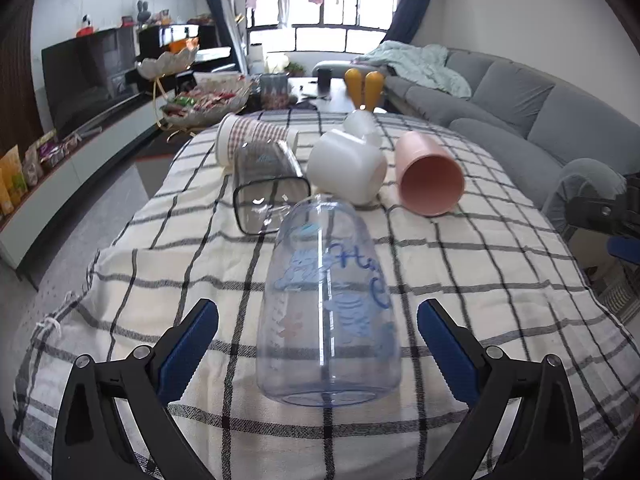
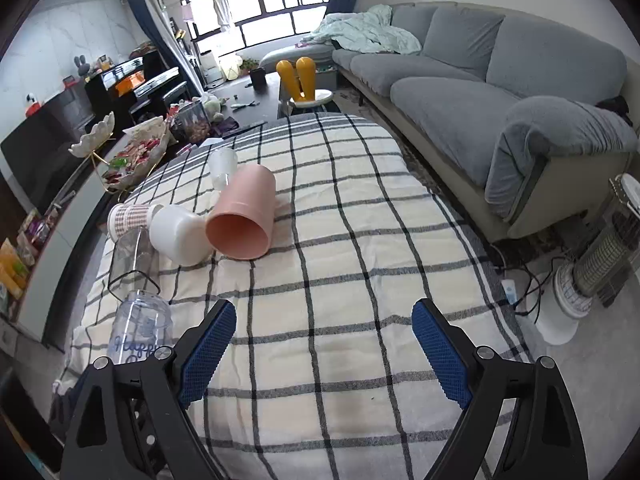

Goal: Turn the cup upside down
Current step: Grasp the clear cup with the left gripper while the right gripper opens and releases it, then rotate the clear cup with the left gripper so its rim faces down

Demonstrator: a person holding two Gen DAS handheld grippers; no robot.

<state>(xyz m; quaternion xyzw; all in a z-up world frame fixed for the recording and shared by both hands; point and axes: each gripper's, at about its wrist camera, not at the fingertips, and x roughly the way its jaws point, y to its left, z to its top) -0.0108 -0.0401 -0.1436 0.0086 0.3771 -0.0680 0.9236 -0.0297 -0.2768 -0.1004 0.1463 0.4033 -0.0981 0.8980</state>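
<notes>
A clear blue-tinted cup [image 1: 328, 304] with blue writing stands upside down on the checked cloth, its wide rim on the cloth. My left gripper [image 1: 318, 328] is open, its blue pads on either side of the cup and apart from it. The same cup shows at the left of the right wrist view [image 2: 140, 328]. My right gripper [image 2: 324, 324] is open and empty above bare cloth, to the right of that cup.
Lying on their sides beyond are a pink cup [image 1: 430, 172], a white cup [image 1: 346, 170], a clear square cup [image 1: 268, 188], a checked paper cup [image 1: 252, 138] and a small frosted cup [image 2: 223, 168]. A grey sofa [image 2: 500, 92] and a heater [image 2: 600, 264] stand right.
</notes>
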